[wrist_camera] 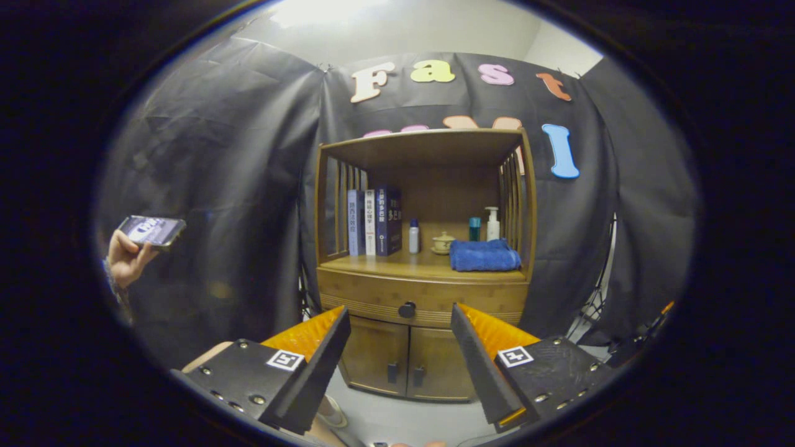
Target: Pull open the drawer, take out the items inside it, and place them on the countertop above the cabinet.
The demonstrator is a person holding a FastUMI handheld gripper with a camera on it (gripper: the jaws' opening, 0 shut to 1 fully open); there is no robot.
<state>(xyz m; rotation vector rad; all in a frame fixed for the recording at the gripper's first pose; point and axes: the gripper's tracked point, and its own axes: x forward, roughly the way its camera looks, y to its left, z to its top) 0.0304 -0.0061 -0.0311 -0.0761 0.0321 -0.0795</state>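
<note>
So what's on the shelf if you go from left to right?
Books → small white bottle → little lidded pot → teal bottle → pump bottle, with the blue towel lying in front of those last two. The tool is open, short of the drawer knob.

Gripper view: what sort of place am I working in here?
Likely a staged home corner in a recording booth: black cloth walls surround a wooden cabinet holding books, bottles and a folded blue towel. The tongs are open, short of the closed drawer's knob.
</note>
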